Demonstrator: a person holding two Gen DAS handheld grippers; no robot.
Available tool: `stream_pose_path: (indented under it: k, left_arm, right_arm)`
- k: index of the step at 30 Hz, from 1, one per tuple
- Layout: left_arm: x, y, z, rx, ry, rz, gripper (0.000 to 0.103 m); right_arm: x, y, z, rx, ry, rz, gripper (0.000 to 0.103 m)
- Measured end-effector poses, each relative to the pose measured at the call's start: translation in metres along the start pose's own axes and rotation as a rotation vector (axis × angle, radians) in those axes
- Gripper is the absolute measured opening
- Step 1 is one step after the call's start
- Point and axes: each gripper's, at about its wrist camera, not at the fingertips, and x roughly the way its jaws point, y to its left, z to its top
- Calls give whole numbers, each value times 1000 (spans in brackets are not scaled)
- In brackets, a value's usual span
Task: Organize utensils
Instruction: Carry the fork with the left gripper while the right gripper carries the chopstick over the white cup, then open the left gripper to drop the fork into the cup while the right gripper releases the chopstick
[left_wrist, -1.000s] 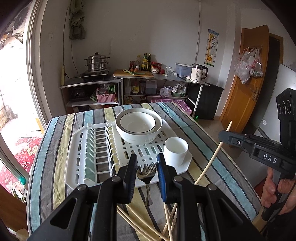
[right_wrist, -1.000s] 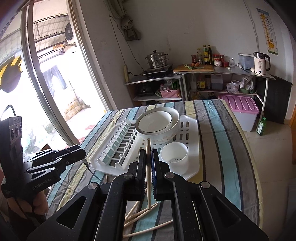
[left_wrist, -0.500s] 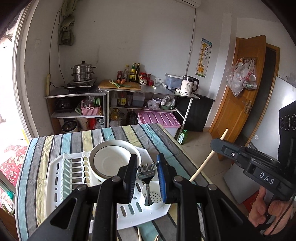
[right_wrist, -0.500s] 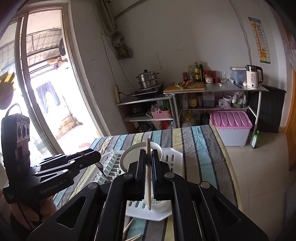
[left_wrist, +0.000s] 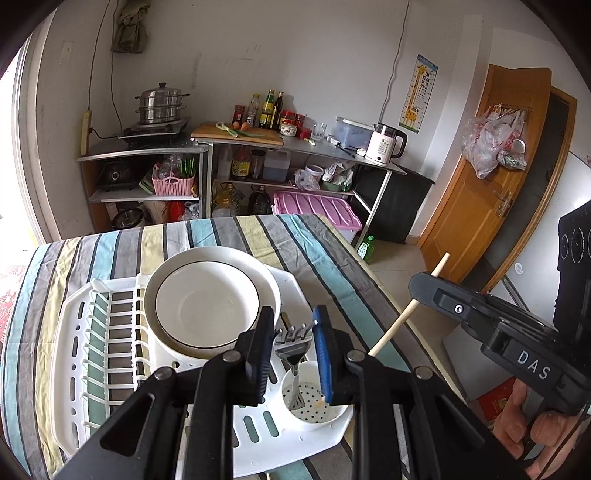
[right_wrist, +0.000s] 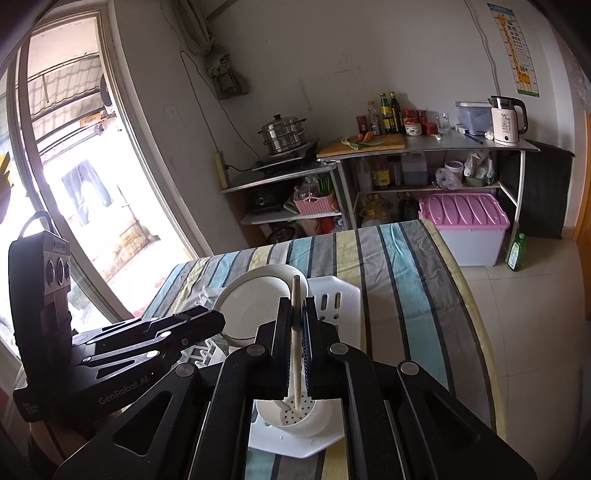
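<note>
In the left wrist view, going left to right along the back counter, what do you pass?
Steamer pot → cutting board → bottles → clear storage box → white kettle.

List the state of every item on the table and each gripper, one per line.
left gripper: shut on the fork
fork: held tines up, handle tip down inside the utensil cup
right gripper: shut on the chopstick
chopstick: held upright, lower tip in the cup
utensil cup: upright in the rack corner
bowl: upright, empty, on the dish rack
</note>
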Motion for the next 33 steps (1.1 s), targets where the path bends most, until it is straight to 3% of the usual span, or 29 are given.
stream_pose_path:
  k: [6,13,15,17,19,26,33]
  left_arm:
    - [14,6,-9,-13,37,8,23]
    - [15,6,-8,-1,22,22,23]
    - [13,7,-8,-1,15,23,27]
    - [10,6,-5,-1,4,20,37]
    - [6,8,-4,-1,-6,14,41]
    - [-22,12,-14,-8,-36,19,42]
    - [-68,20,-46,-30,-72,39,42]
  right_arm:
    - [16,-6,-8,14,40,-7,5]
    - [16,-11,-8,19,44,-20,5]
    - [16,-12,-7,24,45,-27,6]
    - [15,-13,-7,24,45,-32,23]
    - [11,-13,-7,26,37,-28,32]
    - [-10,-11,-12,27,11,-33,32]
    - [-49,3,-35,5,-20,-45,32]
